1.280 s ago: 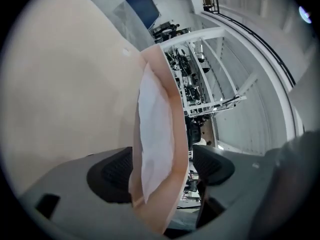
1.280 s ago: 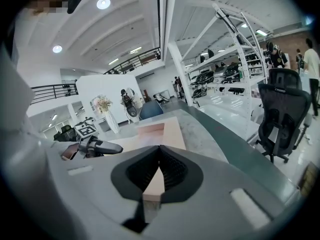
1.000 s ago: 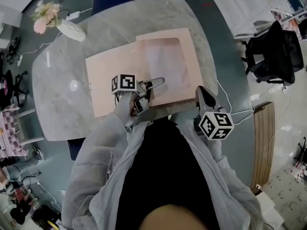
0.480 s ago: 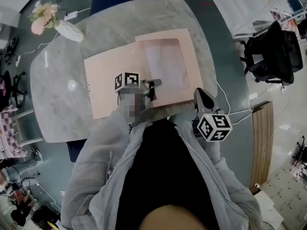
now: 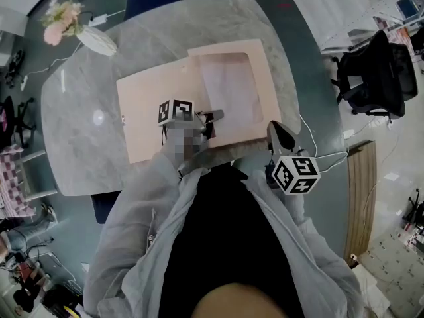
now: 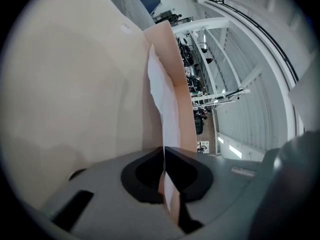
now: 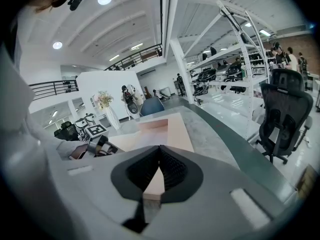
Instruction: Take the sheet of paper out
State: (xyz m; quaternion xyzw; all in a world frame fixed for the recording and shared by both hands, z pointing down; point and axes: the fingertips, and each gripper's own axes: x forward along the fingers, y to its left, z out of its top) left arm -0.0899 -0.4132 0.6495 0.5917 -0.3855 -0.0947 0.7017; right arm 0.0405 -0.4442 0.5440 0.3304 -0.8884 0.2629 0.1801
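A pink paper folder point(image 5: 152, 111) lies open on the marble table point(image 5: 79, 131), its right half framing a pale window point(image 5: 228, 88). In the left gripper view a thin white sheet of paper point(image 6: 159, 91) stands out beside the folder's pink edge point(image 6: 181, 84). My left gripper point(image 5: 213, 116) point(image 6: 164, 169) has just been closing and is now shut on that sheet's near edge. My right gripper point(image 5: 277, 130) point(image 7: 159, 171) is shut on the folder's near right corner point(image 7: 152, 184), at the table's front edge.
A vase of pink flowers point(image 5: 63, 22) and a white object point(image 5: 98, 40) stand at the table's far left. To the right of the table there is a black office chair point(image 5: 381, 71), and a cable point(image 5: 321, 156) trails off the right edge.
The left gripper's jaws, open one second ago, have shut at the left edge of the folder's window half. It shifted slightly up the picture. The right gripper has kept still.
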